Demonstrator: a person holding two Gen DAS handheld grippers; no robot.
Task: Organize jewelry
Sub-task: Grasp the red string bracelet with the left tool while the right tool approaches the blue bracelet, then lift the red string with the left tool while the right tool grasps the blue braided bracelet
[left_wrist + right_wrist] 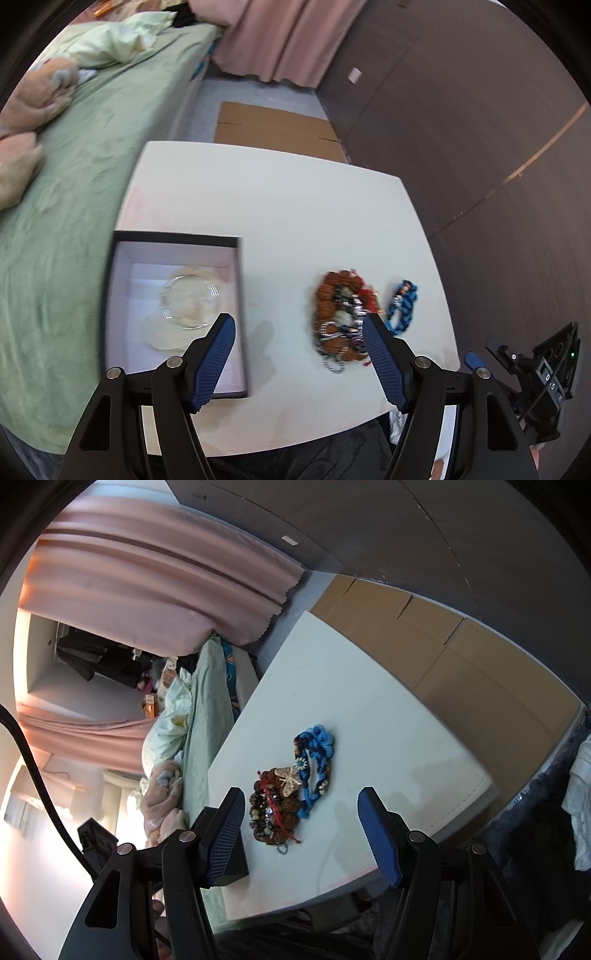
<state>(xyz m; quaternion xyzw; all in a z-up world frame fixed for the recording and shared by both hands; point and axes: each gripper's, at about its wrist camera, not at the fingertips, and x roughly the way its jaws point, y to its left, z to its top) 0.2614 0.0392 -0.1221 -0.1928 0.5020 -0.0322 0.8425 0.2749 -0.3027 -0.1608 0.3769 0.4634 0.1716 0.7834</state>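
a white square table [280,206] is seen from above in the left wrist view, with a green-sheeted bed [74,177] running along its 9 o'clock side and a pink curtain [280,33] hung up at 12 o'clock. flattened brown cardboard [273,129] is laid on the floor past the table's far edge.

an open dark-rimmed rectangular box with a pale lining [122,314] is set on the table at about 8 o'clock. inside it a clear round glass dish [190,301] is resting on something cream-coloured; what that is can't be made out.

the jewelry is piled on the bare tabletop at roughly 4 o'clock, well apart from the box: a tangled heap of brown bead bracelets with red cord and bits of metal chain [341,317], and just beside it a blue braided bracelet with rosette flowers [402,306]. in the right wrist view a small gold butterfly charm [289,780] is seen lying on top of the heap, touching the blue piece.

the left gripper [297,354] is held above the table with its blue-padded jaws spread wide, nothing caught between them. the right gripper [301,830] is likewise parted wide and empty, hovering with the jewelry pile framed between its fingers, not touched.
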